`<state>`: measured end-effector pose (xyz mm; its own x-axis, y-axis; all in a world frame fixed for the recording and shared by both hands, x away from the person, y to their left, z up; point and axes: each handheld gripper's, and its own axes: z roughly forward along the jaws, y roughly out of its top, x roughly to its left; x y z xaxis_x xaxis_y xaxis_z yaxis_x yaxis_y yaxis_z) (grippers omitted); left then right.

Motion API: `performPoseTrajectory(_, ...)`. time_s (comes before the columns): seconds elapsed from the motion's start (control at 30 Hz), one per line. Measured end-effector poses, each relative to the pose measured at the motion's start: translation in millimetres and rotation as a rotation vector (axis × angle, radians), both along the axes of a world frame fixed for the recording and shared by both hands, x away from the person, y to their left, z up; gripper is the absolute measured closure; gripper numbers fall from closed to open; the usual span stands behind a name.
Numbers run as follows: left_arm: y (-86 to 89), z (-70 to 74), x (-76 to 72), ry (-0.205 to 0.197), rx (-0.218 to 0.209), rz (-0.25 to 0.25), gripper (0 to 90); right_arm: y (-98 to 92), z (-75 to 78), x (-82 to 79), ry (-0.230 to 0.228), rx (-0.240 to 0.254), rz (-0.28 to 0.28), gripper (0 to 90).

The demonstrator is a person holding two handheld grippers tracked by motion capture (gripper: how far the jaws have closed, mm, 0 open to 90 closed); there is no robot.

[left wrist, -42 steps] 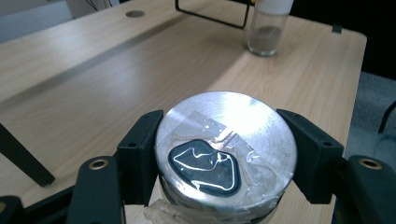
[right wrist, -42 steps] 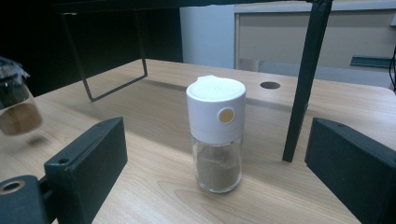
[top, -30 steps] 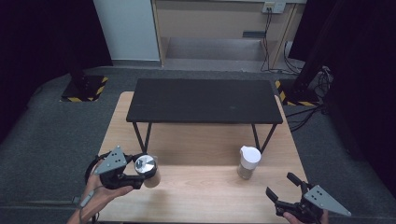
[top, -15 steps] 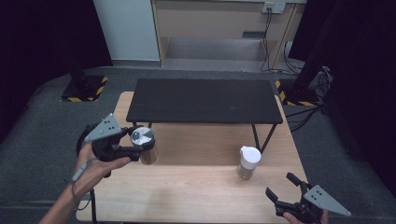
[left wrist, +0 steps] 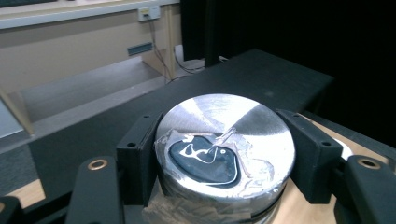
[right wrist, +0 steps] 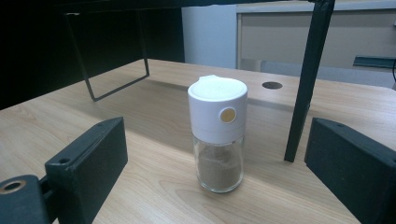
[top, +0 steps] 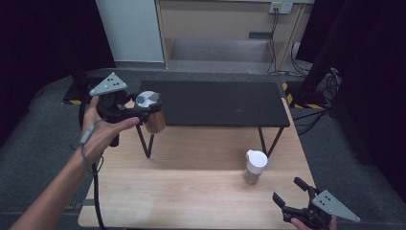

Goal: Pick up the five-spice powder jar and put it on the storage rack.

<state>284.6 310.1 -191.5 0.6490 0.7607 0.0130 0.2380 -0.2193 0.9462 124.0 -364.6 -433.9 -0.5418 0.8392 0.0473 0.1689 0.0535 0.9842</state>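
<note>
Silver-lidded jar (top: 149,109) in left tool (top: 139,113), above black shelf (top: 215,103).

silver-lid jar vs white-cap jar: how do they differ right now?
The silver-lid jar is clamped in the left gripper and held in the air by the black shelf's left end; the white-cap jar stands free on the wooden table, with the open right gripper short of it. The silver-lid jar has a flat metal lid with torn foil; the white-cap jar has a plastic cap with a yellow dot. Both are upright.
</note>
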Motion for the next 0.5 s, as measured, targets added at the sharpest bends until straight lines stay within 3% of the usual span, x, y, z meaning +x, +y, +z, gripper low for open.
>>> performPoseTrajectory(0.17, -10.5, 3.6, 19.0, -0.008, 0.005, 0.07, 33.7, -0.2, -0.1, -0.1, 0.0, 0.001, 0.0, 6.1)
performPoseTrajectory(0.5, -26.1, -8.8, 58.4, 0.001, -0.027, 0.222, 33.7, -0.7, -0.5, -0.2, 0.0, 0.004, 0.0, 6.1)
